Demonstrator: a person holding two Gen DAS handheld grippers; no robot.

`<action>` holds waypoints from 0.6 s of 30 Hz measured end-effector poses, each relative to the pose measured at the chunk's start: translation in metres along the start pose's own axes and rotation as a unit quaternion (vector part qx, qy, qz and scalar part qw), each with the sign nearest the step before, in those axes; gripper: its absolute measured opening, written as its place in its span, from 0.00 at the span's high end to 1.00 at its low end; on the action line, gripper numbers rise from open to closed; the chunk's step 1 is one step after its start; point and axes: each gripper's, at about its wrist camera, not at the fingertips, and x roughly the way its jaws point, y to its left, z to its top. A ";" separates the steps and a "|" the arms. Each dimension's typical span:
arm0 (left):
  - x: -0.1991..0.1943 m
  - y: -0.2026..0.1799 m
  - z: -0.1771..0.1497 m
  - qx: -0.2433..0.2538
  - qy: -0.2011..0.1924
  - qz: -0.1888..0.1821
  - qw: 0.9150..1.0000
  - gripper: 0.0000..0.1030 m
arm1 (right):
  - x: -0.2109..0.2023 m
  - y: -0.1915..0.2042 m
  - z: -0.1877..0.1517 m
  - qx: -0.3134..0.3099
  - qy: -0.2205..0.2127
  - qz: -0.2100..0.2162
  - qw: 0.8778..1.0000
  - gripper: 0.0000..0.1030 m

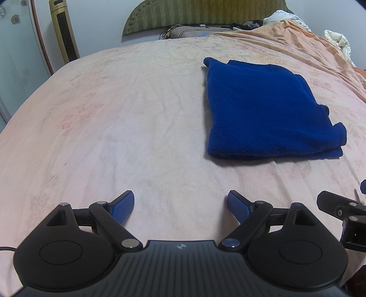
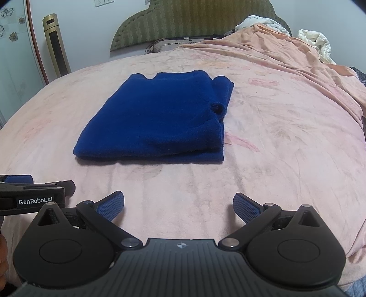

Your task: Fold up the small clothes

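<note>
Bed point(image 2: 263, 141) covered by a pale pink floral sheet point(image 1: 103, 137), creased throughout. Green padded headboard point(image 2: 189, 20) against the far wall. Orange blanket point(image 2: 286, 50) heaped at the far right corner, white bedding point(image 2: 318, 43) bunched behind it. 1 gold tower fan point(image 1: 65, 29) standing upright left of the bed.

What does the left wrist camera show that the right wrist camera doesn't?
Only the left wrist view shows the left gripper fully, open. Only the right wrist view shows the right gripper open, wall sockets and the sweater's right-hand layered edge. Both show the folded blue sweater on the pink bedsheet, the green headboard and the fan tower.
</note>
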 end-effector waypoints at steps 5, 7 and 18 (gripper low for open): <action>0.000 0.000 0.000 0.000 0.000 0.000 1.000 0.14 | 0.000 0.001 0.000 0.000 0.000 0.000 1.000 0.00; 0.000 0.000 0.000 0.000 0.000 0.000 1.000 0.14 | 0.000 0.001 0.001 -0.001 0.000 0.001 1.000 0.00; -0.001 0.000 0.000 0.001 -0.001 0.001 1.000 0.14 | 0.001 0.001 0.001 -0.002 0.000 0.001 1.000 0.00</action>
